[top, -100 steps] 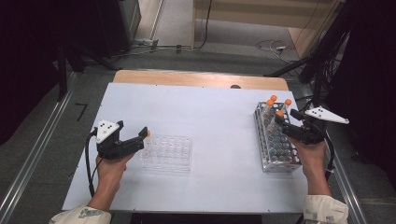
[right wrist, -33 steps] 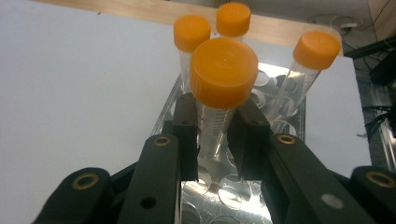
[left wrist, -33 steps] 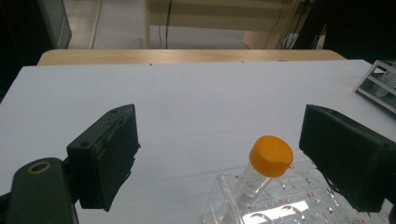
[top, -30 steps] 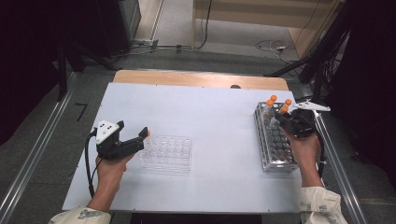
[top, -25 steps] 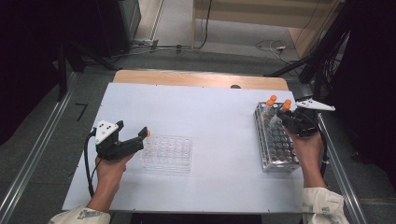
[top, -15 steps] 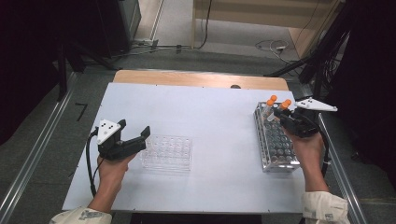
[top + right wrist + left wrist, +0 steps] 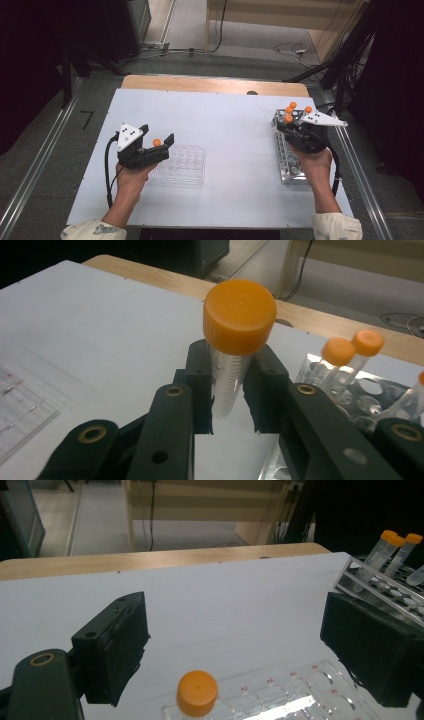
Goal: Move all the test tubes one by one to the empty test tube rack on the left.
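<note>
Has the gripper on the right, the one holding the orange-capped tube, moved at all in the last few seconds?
Yes. The right gripper, shut on the tube, has shifted toward the far end of the metal rack, up the high view.

Left claw [image 7: 159, 146]: black body, two thick black blocky jaws with rough pad faces, grey three-cornered plate on top with small dark dots, black cable looping off its rear. In the left gripper view a round brass-coloured bushing sits in the jaw arm and small screw holes show on the jaw block.

Right claw [image 7: 291, 125]: same black build, grey three-cornered plate on top, black cable trailing along the wrist. In the right gripper view the jaw arms are flat black links with brass-ringed pivot holes and plain holes.

Both forearms end in pale cream sleeve cuffs, the left one faintly patterned.
</note>
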The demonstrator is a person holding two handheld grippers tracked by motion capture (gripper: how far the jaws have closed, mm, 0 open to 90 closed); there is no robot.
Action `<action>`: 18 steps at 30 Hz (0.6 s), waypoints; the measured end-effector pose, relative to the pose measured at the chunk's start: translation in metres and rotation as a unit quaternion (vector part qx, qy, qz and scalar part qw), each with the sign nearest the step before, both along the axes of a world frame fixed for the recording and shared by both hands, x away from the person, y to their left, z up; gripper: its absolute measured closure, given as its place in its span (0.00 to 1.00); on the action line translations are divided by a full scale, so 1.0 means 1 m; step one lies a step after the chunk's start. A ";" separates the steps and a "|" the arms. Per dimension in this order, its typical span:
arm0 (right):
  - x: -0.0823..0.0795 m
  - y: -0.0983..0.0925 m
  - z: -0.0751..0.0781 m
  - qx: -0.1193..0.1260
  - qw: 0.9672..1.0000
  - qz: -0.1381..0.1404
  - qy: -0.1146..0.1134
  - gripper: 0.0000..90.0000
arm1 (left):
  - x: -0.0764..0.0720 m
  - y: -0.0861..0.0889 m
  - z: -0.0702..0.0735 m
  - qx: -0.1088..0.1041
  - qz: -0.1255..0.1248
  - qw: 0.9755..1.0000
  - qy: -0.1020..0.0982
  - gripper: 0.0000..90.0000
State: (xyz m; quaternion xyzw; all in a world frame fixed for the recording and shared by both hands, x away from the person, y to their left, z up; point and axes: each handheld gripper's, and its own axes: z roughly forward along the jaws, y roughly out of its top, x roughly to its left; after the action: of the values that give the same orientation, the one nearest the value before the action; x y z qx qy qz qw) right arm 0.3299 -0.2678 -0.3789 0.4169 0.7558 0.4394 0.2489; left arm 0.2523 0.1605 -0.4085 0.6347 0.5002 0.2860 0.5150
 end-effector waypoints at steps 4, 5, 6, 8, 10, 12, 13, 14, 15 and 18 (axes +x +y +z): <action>-0.004 0.005 0.001 0.002 1.000 0.010 -0.003 0.80 | 0.004 -0.014 0.003 0.007 -0.018 1.000 -0.001 0.14; -0.005 0.006 0.001 0.003 1.000 0.011 -0.003 0.80 | 0.004 -0.019 0.004 0.012 -0.024 1.000 -0.001 0.14; -0.006 0.007 0.001 0.003 1.000 0.014 -0.004 0.80 | 0.005 -0.023 0.005 0.018 -0.029 0.999 -0.002 0.14; -0.007 0.010 0.000 0.006 1.000 0.019 -0.001 0.80 | 0.007 -0.031 0.007 0.024 -0.039 0.999 -0.004 0.14; -0.008 0.014 -0.001 0.005 1.000 0.027 0.001 0.80 | 0.008 -0.040 0.009 0.029 -0.049 0.998 -0.005 0.14; -0.008 0.018 -0.003 0.001 0.999 0.034 0.003 0.80 | 0.010 -0.048 0.010 0.034 -0.059 0.998 -0.005 0.14; -0.009 0.020 -0.004 0.000 0.999 0.037 0.005 0.80 | 0.011 -0.052 0.011 0.037 -0.064 0.997 -0.006 0.14; -0.009 0.022 -0.005 0.000 0.999 0.040 0.006 0.80 | 0.011 -0.056 0.012 0.043 -0.068 0.997 -0.007 0.14; -0.010 0.024 -0.005 0.000 0.999 0.044 0.007 0.80 | 0.012 -0.059 0.013 0.048 -0.071 0.996 -0.009 0.15; -0.011 0.030 -0.007 -0.002 0.998 0.055 0.008 0.80 | 0.015 -0.069 0.016 0.057 -0.083 0.995 -0.011 0.16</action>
State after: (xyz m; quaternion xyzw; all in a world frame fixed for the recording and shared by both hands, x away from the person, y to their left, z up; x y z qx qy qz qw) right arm 0.3188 -0.2382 -0.3855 0.3782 0.7803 0.4475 0.2188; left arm 0.2674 0.0913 -0.3928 0.6988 0.4232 0.2772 0.5057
